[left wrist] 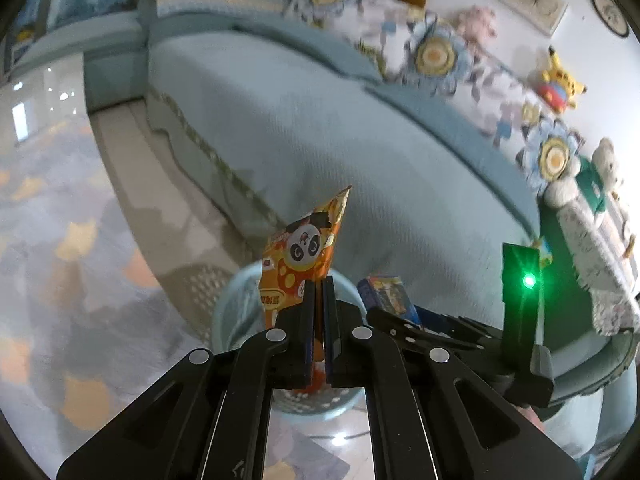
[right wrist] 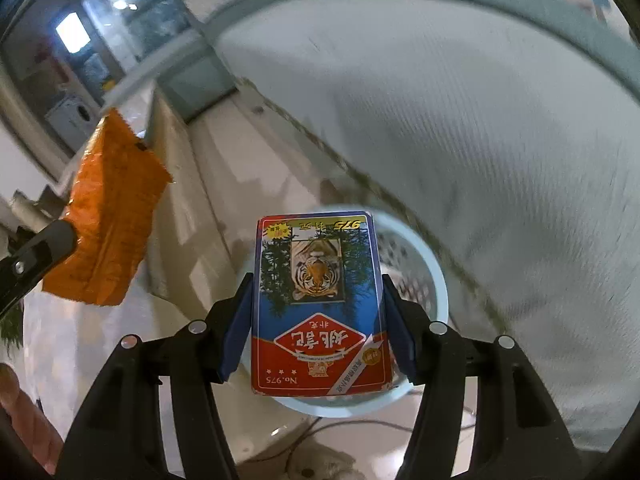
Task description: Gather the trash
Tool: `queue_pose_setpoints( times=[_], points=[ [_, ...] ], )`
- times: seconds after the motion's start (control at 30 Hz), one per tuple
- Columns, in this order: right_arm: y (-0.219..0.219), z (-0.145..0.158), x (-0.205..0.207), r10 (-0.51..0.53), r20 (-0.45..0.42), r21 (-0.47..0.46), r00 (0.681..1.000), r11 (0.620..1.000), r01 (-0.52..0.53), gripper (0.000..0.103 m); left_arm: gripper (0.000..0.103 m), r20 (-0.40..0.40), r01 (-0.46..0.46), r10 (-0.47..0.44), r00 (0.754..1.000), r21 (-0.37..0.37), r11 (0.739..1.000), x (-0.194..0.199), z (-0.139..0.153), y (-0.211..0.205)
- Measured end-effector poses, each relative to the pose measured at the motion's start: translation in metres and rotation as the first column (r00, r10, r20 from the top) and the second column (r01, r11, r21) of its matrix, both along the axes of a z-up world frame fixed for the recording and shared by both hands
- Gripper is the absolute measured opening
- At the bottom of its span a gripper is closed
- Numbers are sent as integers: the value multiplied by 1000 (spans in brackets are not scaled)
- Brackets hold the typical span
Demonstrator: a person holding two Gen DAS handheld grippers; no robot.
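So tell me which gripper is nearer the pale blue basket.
Too close to call. Left gripper, shut on the orange snack wrapper, hangs above the basket; right gripper, holding the card box, hangs above it too.

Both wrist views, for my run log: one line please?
left tool: orange snack wrapper | right tool: blue card box | above pale-blue basket

Black linkage tool [right wrist: 316, 320], silver rivets, seemingly blue pads [right wrist: 234, 340].
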State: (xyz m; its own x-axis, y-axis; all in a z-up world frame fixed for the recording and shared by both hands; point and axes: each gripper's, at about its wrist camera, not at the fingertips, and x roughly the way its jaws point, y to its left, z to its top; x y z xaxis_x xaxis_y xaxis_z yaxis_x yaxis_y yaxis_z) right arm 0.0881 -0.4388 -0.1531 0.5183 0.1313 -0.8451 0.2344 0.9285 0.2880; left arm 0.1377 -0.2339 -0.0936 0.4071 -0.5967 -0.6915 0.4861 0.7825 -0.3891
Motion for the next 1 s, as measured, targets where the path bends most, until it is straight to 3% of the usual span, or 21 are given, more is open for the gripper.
queue_pose_setpoints(
  times=[0.07, 0.13, 0.2, 0.27, 0.5, 0.73, 0.9, 1.0],
  points=[
    [-5, -19, 5, -6, -39, 26, 999, 1000, 7, 57, 3, -36, 13, -13, 999, 14, 1000, 3, -14, -7],
    [-12, -35, 8, -18, -76, 54, 997, 998, 22, 58, 10, -64, 25, -23, 998, 25, 999, 6, -23, -11],
    [-16, -46, 10, -34, -99, 80, 995, 996, 42, 59, 36, -71, 33, -30, 997, 41, 999, 5, -28, -13],
    [-15, -46, 10, -37, -87, 111, 995, 993, 47, 59, 45, -50, 35, -32, 998, 64, 997, 1, -28, -13],
    [-15, -13, -6, -32, -21, 122, 999, 992, 34, 59, 58, -17, 34, -33, 999, 24, 999, -12, -4, 4],
    [17, 50, -44, -6, 149, 16, 989, 1000, 4, 65, 80, 147, -30, 30, 989, -2, 1000, -59, 46, 34],
    [60, 99, -87, -15, 371, -134, 929, 989, 69, 70, 85, 331, -173, 161, 930, 7, 985, -95, 75, 63],
    [81, 116, -101, -38, 449, -200, 893, 970, 141, 70, 87, 406, -241, 221, 887, -3, 971, -107, 83, 81]
  ],
)
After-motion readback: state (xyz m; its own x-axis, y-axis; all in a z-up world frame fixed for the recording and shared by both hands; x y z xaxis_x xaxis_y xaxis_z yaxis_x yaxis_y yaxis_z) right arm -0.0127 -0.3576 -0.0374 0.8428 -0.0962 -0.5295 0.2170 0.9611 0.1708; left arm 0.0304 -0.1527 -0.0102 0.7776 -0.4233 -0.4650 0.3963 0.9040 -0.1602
